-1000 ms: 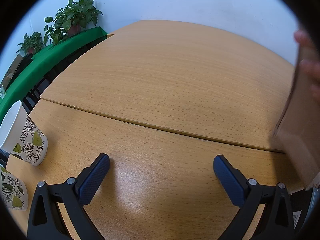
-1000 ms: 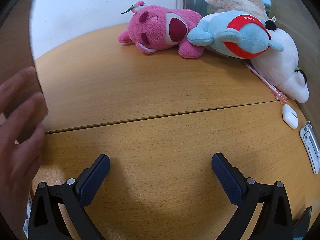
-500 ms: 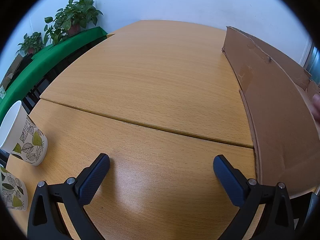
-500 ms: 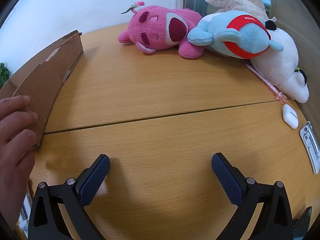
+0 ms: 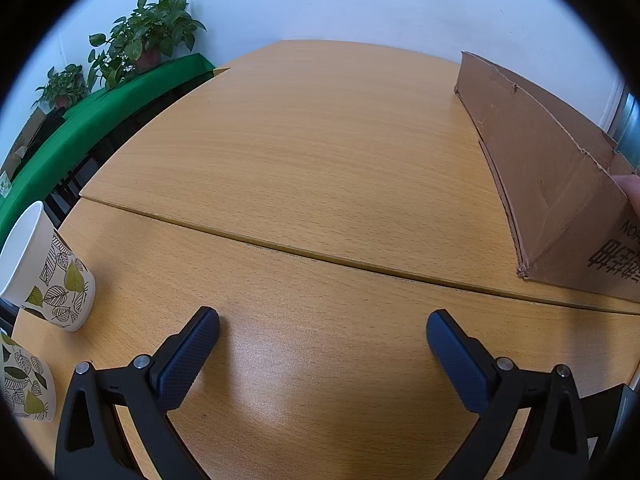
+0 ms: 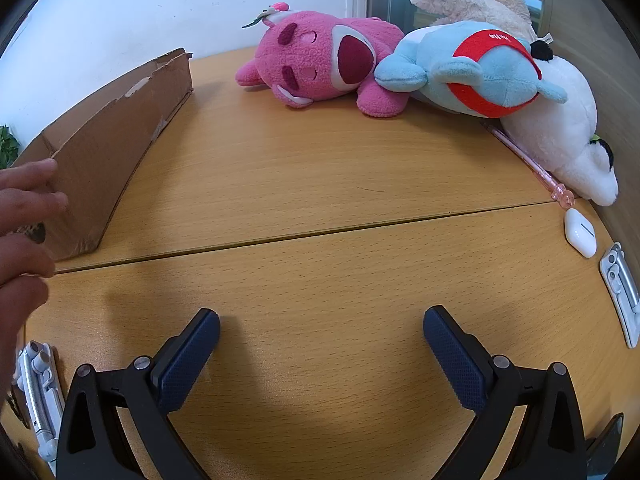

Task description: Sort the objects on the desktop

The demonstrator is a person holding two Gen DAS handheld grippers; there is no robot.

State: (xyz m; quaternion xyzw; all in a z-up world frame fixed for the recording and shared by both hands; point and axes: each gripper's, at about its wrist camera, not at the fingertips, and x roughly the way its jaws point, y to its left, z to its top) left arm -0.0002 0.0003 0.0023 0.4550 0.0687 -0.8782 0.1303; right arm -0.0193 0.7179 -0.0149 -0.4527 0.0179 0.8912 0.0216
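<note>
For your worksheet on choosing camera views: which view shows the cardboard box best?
The left wrist view. There the cardboard box shows its long side, torn top edge and printed end panel. The right wrist view shows the cardboard box from its other side, with a hand covering the near end.

You see wood-grain table [image 5: 320,168], smooth, slight sheen near your left gripper [image 5: 322,336]. Cardboard box [image 5: 552,184]: matt brown, torn rough top edge. Paper cups [image 5: 48,276]: smooth, leaf print. Your right gripper [image 6: 321,334]: textured dark-blue finger pads [image 6: 188,364], matt black frame. Plush toys [image 6: 332,64]: fuzzy cloth. Earbud case [image 6: 580,232]: glossy white plastic. Pink pen [image 6: 532,160]: translucent plastic.
</note>
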